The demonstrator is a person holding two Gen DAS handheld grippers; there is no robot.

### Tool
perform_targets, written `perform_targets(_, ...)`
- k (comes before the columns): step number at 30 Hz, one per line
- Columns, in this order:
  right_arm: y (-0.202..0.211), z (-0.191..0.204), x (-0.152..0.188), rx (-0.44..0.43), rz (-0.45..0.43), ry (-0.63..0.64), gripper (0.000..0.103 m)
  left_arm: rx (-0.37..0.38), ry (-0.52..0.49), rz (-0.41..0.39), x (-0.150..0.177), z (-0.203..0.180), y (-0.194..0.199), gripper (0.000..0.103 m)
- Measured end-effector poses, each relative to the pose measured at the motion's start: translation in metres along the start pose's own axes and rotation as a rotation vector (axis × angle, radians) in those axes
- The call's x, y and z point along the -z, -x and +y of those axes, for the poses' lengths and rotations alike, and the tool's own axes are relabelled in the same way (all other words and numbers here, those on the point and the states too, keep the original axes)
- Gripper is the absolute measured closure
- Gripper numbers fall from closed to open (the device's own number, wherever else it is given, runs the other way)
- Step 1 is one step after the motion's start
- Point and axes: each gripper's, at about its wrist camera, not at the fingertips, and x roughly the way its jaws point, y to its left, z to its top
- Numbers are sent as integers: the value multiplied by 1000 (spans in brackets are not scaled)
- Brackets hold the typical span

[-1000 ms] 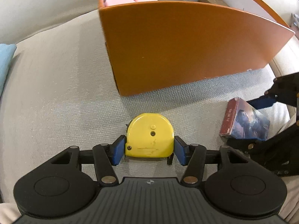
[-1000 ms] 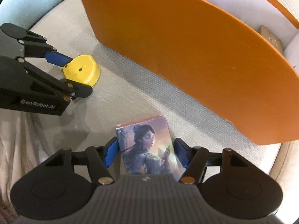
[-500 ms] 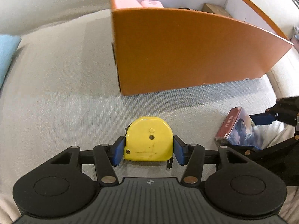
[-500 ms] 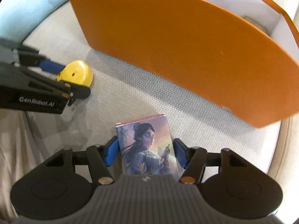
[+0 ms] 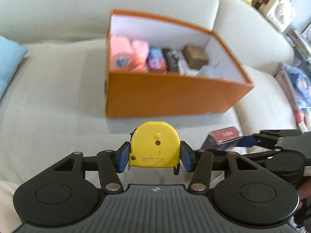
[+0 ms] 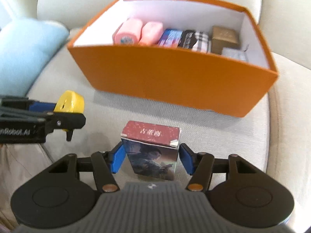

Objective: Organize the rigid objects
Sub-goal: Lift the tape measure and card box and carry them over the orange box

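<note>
My left gripper (image 5: 155, 155) is shut on a yellow tape measure (image 5: 155, 144) and holds it in the air above the sofa seat; it also shows in the right wrist view (image 6: 69, 102). My right gripper (image 6: 150, 158) is shut on a small illustrated card box (image 6: 151, 149) with a red top, also lifted; the box shows in the left wrist view (image 5: 223, 136). An open orange box (image 6: 175, 81) stands ahead on the sofa, with pink rolls and several small boxes lined up inside. In the left wrist view the orange box (image 5: 165, 95) is ahead and slightly right.
A light blue cushion (image 6: 23, 50) lies at the left on the beige sofa (image 6: 223, 132). Books and a white appliance (image 5: 278, 9) stand beyond the sofa at the far right. The sofa back (image 5: 97, 9) rises behind the orange box.
Both grippers have risen with their objects off the sofa seat. The view now looks down into the orange box. The card box has tilted upright in the right gripper.
</note>
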Motion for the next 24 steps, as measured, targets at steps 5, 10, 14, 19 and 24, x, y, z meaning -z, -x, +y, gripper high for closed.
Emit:
perform_targets(5, 33, -5, -7, -16, -56, -45, 42, 17, -23, -48, -18, -22, 11, 42)
perform_targets(10, 62, -8, -17, -12, -114, -57, 42, 26, -45, -85, -35, -34, 27, 42)
perform_targets(14, 81, -11, -28, -7, -159, -67, 42, 30, -56, -118, -49, -38, 33, 42)
perform_targets(19, 95, -17, -47, -10, -198, -89, 42, 33, -62, -154, -71, -40, 34, 42)
perform_targets(24, 100, -25, -68, -5, -229, -101, 42, 40, -70, -172, -93, -39, 26, 42)
